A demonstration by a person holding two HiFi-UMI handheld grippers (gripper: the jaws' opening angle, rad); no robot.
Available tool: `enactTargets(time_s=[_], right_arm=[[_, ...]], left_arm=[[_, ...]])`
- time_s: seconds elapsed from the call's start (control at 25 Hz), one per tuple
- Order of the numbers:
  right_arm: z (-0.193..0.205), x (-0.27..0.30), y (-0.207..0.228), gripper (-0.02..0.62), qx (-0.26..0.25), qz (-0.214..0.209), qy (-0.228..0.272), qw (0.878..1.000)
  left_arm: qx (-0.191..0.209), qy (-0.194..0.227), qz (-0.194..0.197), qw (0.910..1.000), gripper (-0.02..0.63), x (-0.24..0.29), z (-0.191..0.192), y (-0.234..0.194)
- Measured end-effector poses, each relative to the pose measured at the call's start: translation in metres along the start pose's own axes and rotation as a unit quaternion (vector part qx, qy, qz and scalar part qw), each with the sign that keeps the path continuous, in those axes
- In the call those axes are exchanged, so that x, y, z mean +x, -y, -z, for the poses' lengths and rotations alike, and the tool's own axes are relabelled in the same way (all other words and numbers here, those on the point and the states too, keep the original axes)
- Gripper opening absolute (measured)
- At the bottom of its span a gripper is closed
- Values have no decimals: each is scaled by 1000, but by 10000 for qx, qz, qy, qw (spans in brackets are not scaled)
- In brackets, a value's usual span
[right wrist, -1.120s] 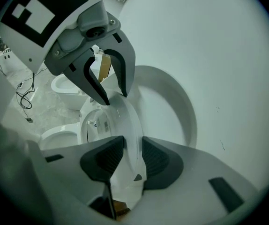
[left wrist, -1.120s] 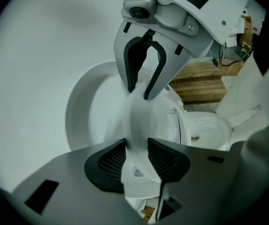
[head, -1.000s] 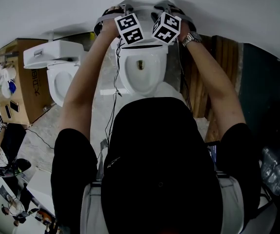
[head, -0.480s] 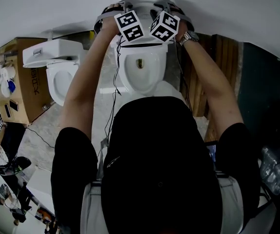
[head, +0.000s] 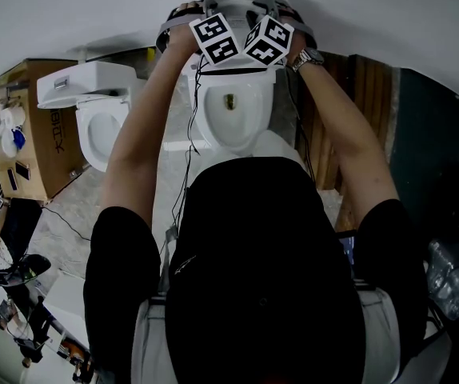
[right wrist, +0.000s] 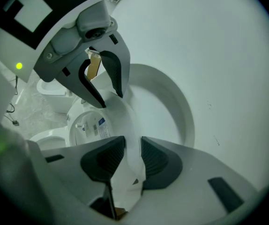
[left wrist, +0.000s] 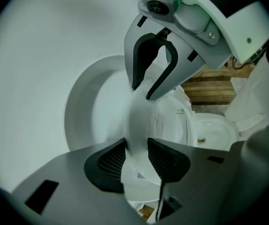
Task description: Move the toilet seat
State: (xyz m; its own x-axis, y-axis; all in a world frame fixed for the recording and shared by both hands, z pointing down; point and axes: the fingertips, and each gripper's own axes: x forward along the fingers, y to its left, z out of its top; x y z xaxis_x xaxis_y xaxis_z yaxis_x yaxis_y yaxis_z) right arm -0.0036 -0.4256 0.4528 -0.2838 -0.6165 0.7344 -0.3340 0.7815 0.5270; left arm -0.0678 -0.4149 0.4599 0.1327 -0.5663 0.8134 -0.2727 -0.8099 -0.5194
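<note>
The white toilet seat [left wrist: 141, 121] is raised close to the lid [left wrist: 87, 111] behind it. My left gripper [left wrist: 135, 146] is shut on the seat's rim, its dark pads pressing on both faces. My right gripper [right wrist: 133, 146] is shut on the same seat [right wrist: 125, 121] a little further along the rim. Each gripper shows in the other's view, clamped on the rim: the right gripper [left wrist: 142, 92] and the left gripper [right wrist: 110, 100]. In the head view the two marker cubes [head: 216, 41] sit side by side above the open bowl [head: 229, 110] and hide the jaws.
A second white toilet [head: 93, 122] stands to the left, beside a cardboard box [head: 29, 134]. Wooden boards [head: 357, 118] lean at the right of the bowl. A white wall [head: 389, 14] rises right behind the lid. Cables hang down from the grippers.
In the head view the two marker cubes have crept slightly upward and closer together. Both grippers stay clamped on the seat.
</note>
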Motion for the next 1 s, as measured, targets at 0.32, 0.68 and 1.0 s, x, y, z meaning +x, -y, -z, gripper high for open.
enactTargets(time_s=[0.32,0.68,1.0], right_arm=[[0,2,1,123,-92,-12,173,9998],[-4,10,6,121,-61,38,222,9997],[-4,13,10,118,11,257,368,9990]], left_arm=[[-26,61,-85,9999,156,2,1,-2],[-123,15,-528,9985,153,7,4,-9],[-161,72,-848,9962,150,9,4,-12]])
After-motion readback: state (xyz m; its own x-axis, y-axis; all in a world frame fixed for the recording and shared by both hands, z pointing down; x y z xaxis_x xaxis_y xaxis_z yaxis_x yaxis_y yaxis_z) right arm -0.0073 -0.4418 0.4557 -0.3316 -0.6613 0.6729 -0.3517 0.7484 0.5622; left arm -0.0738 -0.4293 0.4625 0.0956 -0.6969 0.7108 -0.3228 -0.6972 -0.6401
